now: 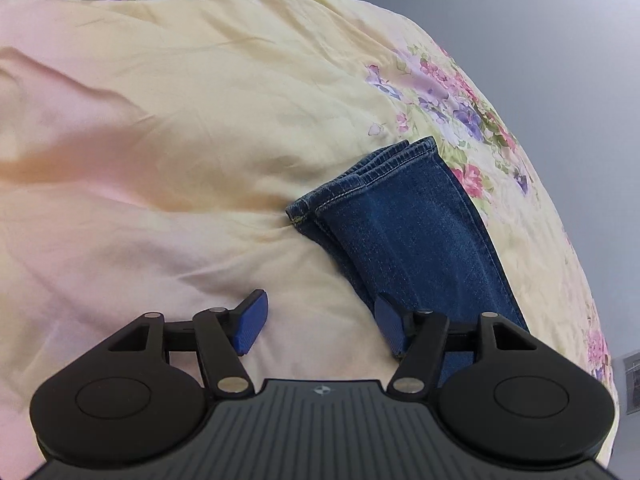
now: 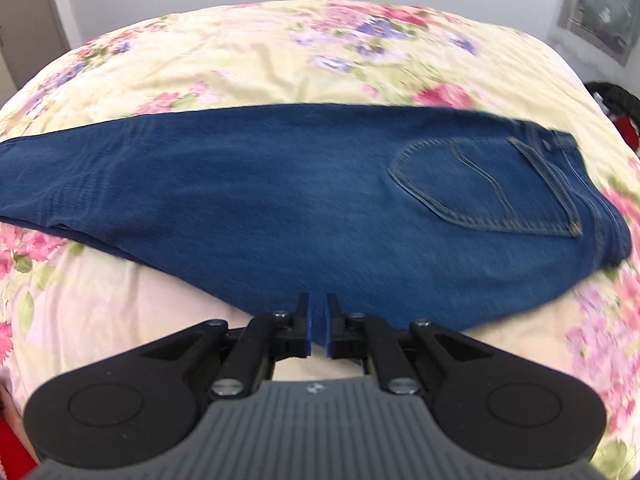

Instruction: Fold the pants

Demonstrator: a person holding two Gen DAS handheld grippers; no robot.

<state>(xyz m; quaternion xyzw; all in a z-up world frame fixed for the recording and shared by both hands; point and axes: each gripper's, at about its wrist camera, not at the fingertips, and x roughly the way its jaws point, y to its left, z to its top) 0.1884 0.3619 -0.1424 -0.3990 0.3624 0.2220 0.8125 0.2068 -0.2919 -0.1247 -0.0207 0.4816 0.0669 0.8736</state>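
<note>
Blue jeans [image 2: 304,208] lie flat across the floral bedspread, folded lengthwise, with the back pocket [image 2: 488,188] and waistband at the right and the legs running off left. My right gripper [image 2: 318,330] is shut on the near edge of the jeans at the crotch fold. In the left wrist view the stacked leg cuffs [image 1: 380,184] lie on the cover. My left gripper [image 1: 320,324] is open and empty, its right finger [image 1: 390,328] resting at the left edge of the jeans leg [image 1: 424,248].
The bed has a pale yellow and pink cover [image 1: 168,140] with flower prints [image 2: 360,40], creased in places. A grey wall [image 1: 540,40] stands beyond the bed. A dark object [image 2: 616,100] sits past the bed's right side.
</note>
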